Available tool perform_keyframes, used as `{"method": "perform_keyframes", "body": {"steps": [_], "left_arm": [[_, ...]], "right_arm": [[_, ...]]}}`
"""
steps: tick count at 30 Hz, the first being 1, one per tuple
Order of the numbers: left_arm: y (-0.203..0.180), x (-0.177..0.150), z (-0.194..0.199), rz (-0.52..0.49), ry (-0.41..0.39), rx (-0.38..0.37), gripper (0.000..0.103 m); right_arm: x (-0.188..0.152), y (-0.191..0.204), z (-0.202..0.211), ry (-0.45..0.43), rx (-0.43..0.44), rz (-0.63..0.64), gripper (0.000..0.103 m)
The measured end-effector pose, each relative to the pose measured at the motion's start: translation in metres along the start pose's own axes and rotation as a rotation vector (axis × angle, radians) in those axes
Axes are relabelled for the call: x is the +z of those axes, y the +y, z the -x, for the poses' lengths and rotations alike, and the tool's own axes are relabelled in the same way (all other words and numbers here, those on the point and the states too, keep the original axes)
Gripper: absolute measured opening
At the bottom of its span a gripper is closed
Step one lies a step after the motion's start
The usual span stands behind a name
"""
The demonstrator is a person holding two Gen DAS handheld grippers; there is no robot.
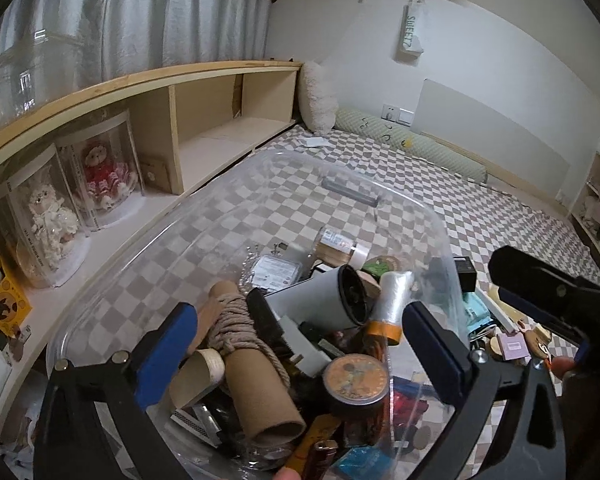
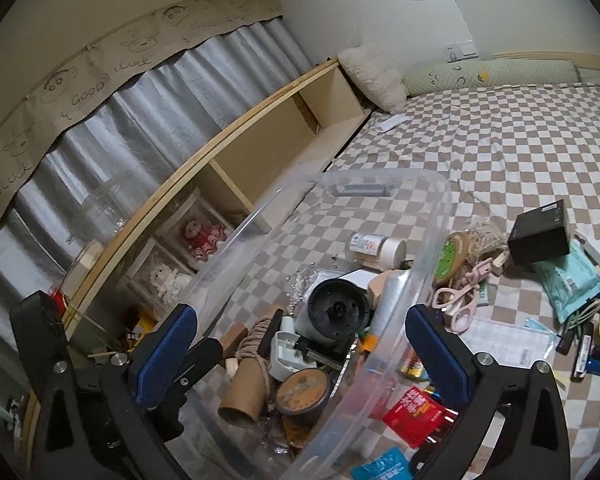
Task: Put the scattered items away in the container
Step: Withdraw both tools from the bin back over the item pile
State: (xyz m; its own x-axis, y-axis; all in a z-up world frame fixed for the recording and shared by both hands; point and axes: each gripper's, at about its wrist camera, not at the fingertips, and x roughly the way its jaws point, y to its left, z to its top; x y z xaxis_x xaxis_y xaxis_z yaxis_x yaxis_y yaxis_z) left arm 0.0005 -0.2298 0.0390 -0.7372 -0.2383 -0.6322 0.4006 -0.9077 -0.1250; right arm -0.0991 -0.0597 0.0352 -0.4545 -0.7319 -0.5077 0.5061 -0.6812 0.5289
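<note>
A clear plastic container [image 1: 440, 216] [image 2: 432, 184] sits on the checkered bed, holding a cardboard tube wound with rope [image 1: 252, 364] [image 2: 248, 376], a white cylinder with a black cap [image 1: 332, 300] [image 2: 336, 308], a round orange-lidded tin [image 1: 356, 380] [image 2: 302, 392] and other small items. My left gripper [image 1: 296, 344] is open and empty above these contents. My right gripper [image 2: 300, 348] is open and empty, straddling the container's right wall. Scattered outside on the right lie a black box [image 2: 540, 236], pink scissors [image 2: 456, 304], a teal packet [image 2: 572, 284] and a red packet [image 2: 412, 408].
A wooden shelf unit [image 1: 220, 120] [image 2: 260, 160] runs along the left with dolls in clear cases [image 1: 100, 176]. A fluffy pillow [image 1: 318, 96] and a bolster [image 1: 400, 140] lie at the bed's head. The right gripper's body [image 1: 548, 292] shows at the right in the left wrist view.
</note>
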Motion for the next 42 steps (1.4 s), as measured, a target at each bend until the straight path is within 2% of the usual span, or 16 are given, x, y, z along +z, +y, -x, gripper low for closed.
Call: {"method": "perform_keyframes", "body": {"steps": [5,9,22,42], "left_arm": [[-0.009,0.002,0.005,-0.01,-0.033,-0.009,0.103],[-0.025,0.002,0.012,-0.069,-0.075,-0.003,0.103],[-0.071,0.0,0.025,-0.133,-0.157,-0.035,0.103],[-0.176,-0.019,0.018,-0.248,-0.112,-0.166,0.103]], "right_arm": [[0.002,-0.007,0.011,-0.028,-0.015,-0.005,0.103],[0.003,-0.013,0.019,-0.043,-0.036,-0.013,0.103],[0.009,-0.039,0.06,-0.117,-0.118,0.006,0.103],[0.008,-0.13,0.155,-0.225,-0.314,-0.054,0.103]]}}
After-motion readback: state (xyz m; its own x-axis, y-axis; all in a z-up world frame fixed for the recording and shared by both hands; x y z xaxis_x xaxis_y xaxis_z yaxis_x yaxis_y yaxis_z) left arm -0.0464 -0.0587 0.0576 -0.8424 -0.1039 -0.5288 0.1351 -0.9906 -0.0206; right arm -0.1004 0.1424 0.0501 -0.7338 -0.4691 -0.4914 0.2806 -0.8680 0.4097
